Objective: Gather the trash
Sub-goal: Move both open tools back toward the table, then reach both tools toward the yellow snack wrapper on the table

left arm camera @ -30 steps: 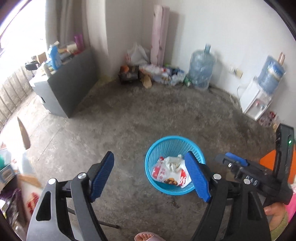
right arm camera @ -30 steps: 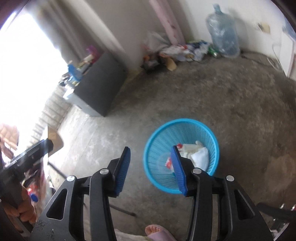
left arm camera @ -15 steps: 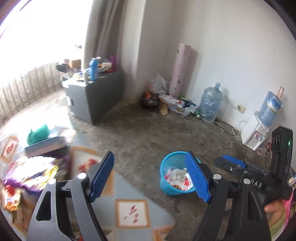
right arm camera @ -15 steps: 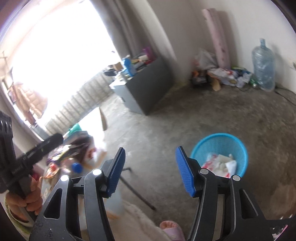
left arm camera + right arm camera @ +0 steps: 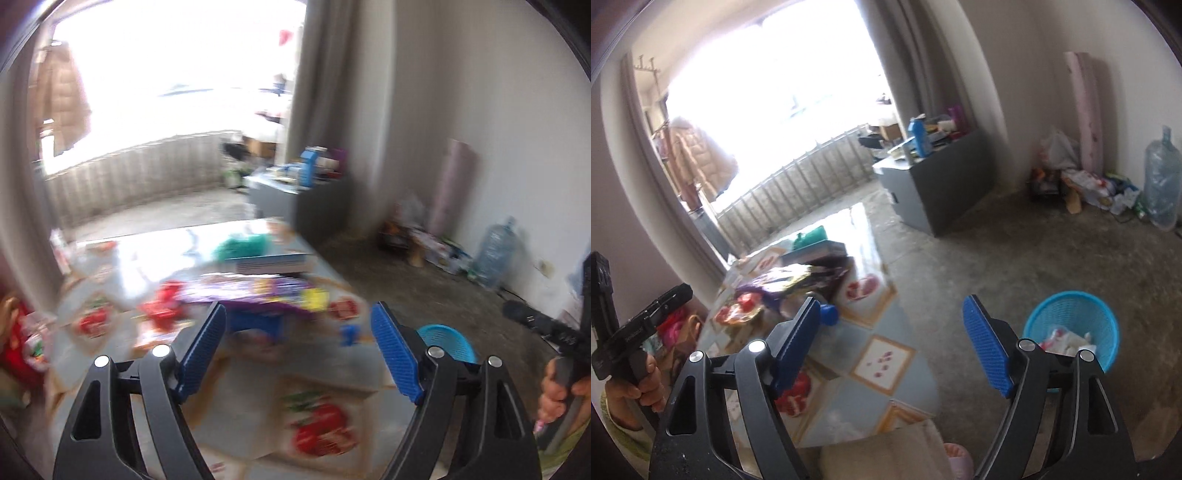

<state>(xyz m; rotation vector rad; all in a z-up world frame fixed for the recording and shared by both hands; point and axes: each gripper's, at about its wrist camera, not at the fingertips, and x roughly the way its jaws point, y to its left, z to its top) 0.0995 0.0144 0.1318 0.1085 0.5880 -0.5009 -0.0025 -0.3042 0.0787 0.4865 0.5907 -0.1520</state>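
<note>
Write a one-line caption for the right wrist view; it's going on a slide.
Open, empty right tongs above a patterned table strewn with wrappers, blue basket of trash on the floor.

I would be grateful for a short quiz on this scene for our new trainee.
1. True or false: the blue basket on the floor already holds trash.
2. The right gripper has its jaws: A) shut on a wrapper; B) open and empty; C) shut on a bottle.
3. On what do the snack packets lie?
Key: 1 true. 2 B; the jaws have just been opening, with nothing between them. 3 the patterned table.
</note>
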